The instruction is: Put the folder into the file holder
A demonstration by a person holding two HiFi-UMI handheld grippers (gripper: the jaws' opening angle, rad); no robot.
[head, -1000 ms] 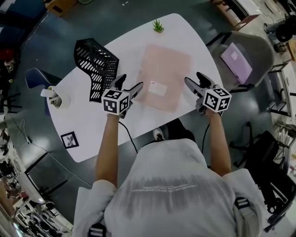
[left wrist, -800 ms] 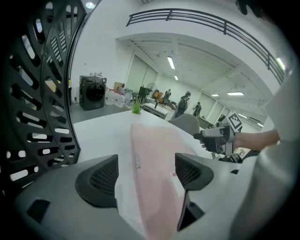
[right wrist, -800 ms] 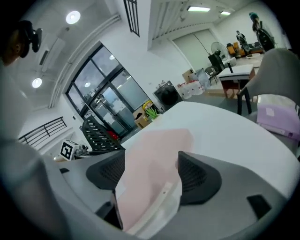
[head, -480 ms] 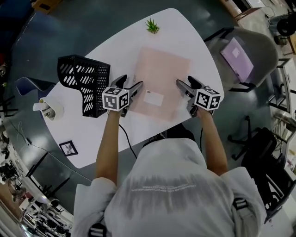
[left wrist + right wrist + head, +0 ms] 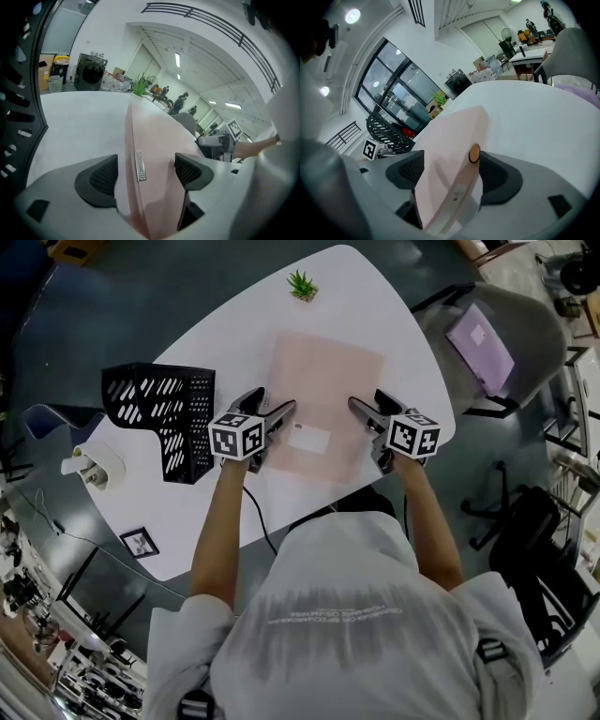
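Observation:
A pale pink folder (image 5: pixel 323 395) lies flat on the white table (image 5: pixel 394 324), with a white label near its front. My left gripper (image 5: pixel 270 405) is at its left edge and my right gripper (image 5: pixel 368 405) at its right edge. In the left gripper view the folder's edge (image 5: pixel 154 136) runs between the open jaws of the left gripper (image 5: pixel 146 171), clear of both pads. The right gripper (image 5: pixel 450 171) has just been opening its jaws; the folder's edge (image 5: pixel 450 136) with its orange snap lies between them, not pinched. The black mesh file holder (image 5: pixel 159 413) stands left of the left gripper.
A small green plant (image 5: pixel 301 284) sits at the table's far edge. A grey chair (image 5: pixel 530 343) holding a purple folder (image 5: pixel 480 338) stands to the right. A white roll (image 5: pixel 94 463) and a marker card (image 5: pixel 140 543) lie at the left near the table's edge.
Both grippers have come down toward the table and closed in on the folder's left and right edges. The folder has not moved.

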